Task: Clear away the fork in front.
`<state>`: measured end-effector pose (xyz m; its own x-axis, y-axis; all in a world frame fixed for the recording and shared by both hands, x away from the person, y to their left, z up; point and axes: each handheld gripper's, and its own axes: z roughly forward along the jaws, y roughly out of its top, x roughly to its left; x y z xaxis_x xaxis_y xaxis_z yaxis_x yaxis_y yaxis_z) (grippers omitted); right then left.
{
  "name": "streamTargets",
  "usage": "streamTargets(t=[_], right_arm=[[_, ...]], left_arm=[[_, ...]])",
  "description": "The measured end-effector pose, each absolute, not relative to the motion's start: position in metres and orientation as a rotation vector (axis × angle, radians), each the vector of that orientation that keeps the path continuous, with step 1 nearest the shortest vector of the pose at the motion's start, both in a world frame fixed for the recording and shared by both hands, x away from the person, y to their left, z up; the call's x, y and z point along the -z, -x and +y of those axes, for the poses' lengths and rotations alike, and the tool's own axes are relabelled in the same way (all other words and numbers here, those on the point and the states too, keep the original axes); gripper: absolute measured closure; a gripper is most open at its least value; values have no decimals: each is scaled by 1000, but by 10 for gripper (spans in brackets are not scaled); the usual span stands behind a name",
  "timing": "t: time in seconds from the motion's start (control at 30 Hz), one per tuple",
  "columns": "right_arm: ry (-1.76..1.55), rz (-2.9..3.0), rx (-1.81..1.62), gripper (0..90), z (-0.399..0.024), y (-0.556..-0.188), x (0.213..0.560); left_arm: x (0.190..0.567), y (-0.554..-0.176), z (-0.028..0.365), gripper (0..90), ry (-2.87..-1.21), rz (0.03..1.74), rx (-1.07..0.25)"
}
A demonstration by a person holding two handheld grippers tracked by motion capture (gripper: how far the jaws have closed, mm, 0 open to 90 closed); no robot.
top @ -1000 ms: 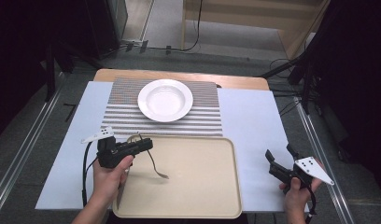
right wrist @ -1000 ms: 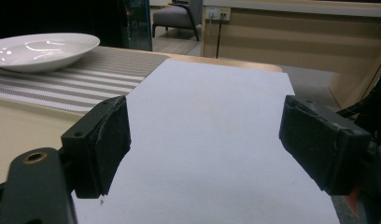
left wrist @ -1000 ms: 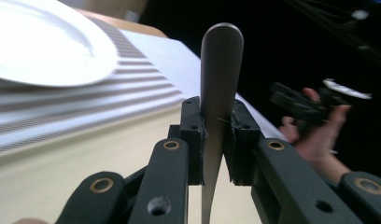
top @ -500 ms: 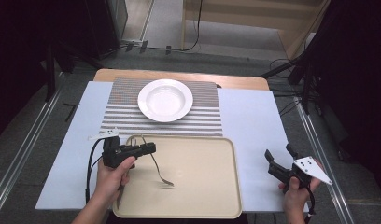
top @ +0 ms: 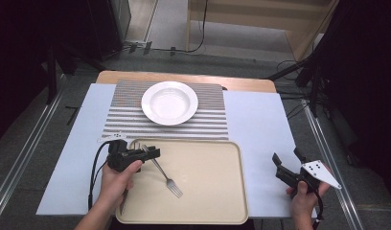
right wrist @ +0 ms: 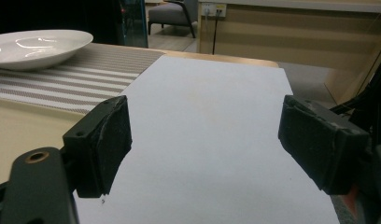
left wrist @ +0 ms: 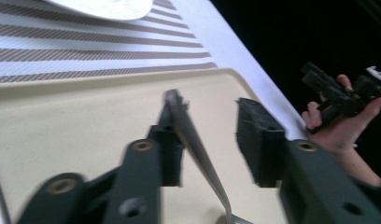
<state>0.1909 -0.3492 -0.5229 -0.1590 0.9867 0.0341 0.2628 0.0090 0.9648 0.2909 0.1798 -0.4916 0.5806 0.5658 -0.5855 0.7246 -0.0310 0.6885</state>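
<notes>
A metal fork (top: 166,178) lies on the beige tray (top: 208,167), tines toward the person. Its handle end sits between the jaws of my left gripper (top: 154,152), low over the tray's far left corner. In the left gripper view the fork handle (left wrist: 193,140) leans on one pad with a clear gap to the other; the left gripper (left wrist: 209,107) has just been opening and stands open. My right gripper (top: 286,155) hovers over the white sheet to the right of the tray, and the right gripper (right wrist: 202,121) is wide open with nothing between its jaws.
A white plate (top: 169,102) rests on a striped placemat (top: 121,120) beyond the tray. The white sheet (top: 260,120) covers the tabletop. Metal rails run along both sides of the table, and dark furniture and cables stand behind it.
The left gripper came down toward the tray and its jaws parted. The fork, which hung from the shut jaws before, now lies on the tray. The right gripper stayed still.
</notes>
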Motion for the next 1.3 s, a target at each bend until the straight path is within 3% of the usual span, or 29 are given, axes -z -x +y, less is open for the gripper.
streamTargets(t=[0.07, 0.23, 0.6, 0.8, 0.87, 1.07, 1.3], right_arm=[[-1333, 1522, -1202, 184, -349, -191, 523], [-1334, 1523, -1203, 185, -350, -191, 523], [-1340, 1521, -1202, 186, -350, -191, 523], [-1340, 1519, -1201, 186, -350, -191, 523], [-1339, 1518, -1200, 186, -350, -191, 523], [-1336, 1511, -1203, 183, -350, -191, 523], [-1327, 1537, -1224, 143, -349, -191, 523]], left_arm=[[492, -291, 178, 483, -1726, 1092, 153], [495, -292, 175, 405, -1772, 1116, 116], [498, -292, 169, 292, -1867, 1151, 11], [494, -288, 166, 295, -1909, 1159, -92], [492, -285, 162, 332, -1923, 1130, -99], [488, -276, 150, 632, -1992, 1005, -46], [491, -269, 134, 892, -2072, 931, -21]])
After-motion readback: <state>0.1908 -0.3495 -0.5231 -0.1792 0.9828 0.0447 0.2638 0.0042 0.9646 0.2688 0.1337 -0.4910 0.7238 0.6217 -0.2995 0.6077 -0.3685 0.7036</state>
